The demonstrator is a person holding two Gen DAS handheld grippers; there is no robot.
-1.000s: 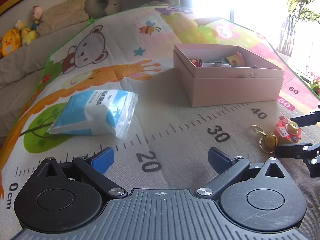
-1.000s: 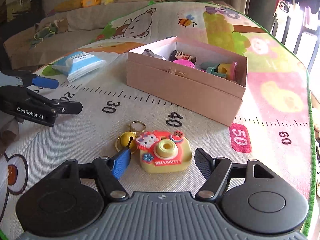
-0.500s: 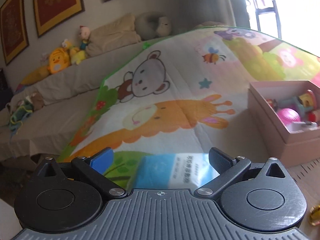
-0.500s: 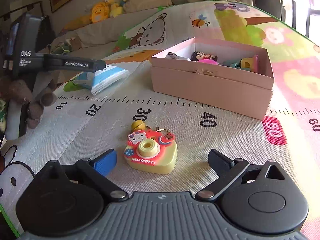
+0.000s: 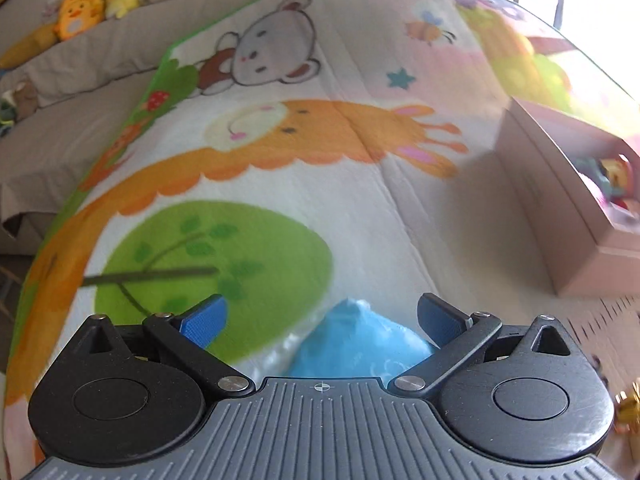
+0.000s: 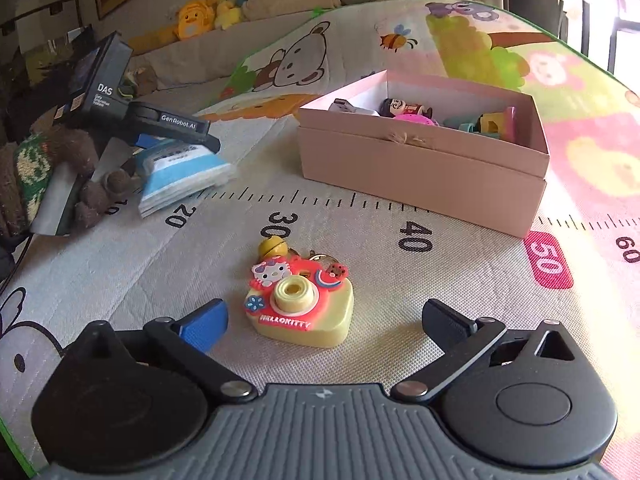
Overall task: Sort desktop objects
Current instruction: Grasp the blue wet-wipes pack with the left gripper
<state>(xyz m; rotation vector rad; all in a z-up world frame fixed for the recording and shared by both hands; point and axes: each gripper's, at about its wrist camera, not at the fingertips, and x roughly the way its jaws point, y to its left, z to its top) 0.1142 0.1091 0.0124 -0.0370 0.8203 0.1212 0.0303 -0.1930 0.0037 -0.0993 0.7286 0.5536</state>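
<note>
A yellow and red toy camera (image 6: 300, 304) with a gold bell keyring (image 6: 272, 246) lies on the play mat. It sits between the fingers of my right gripper (image 6: 322, 314), whose jaws are opening and touch nothing. A blue and white tissue pack (image 6: 184, 176) lies at the mat's left. My left gripper (image 6: 182, 144) hangs just over it. In the left wrist view the pack (image 5: 360, 344) shows low between the open fingers of the left gripper (image 5: 320, 308), close to the right one. A pink box (image 6: 420, 168) with several small toys stands behind.
The pink box (image 5: 560, 216) is at the right in the left wrist view. A hand in a brown knitted glove (image 6: 60, 168) holds the left gripper. Plush toys (image 6: 196, 20) line the grey sofa behind. The mat (image 6: 400, 240) has a printed ruler.
The left gripper has swung left from the ruler area to above the tissue pack. The right jaws have spread wider around the toy camera, which stays on the mat.
</note>
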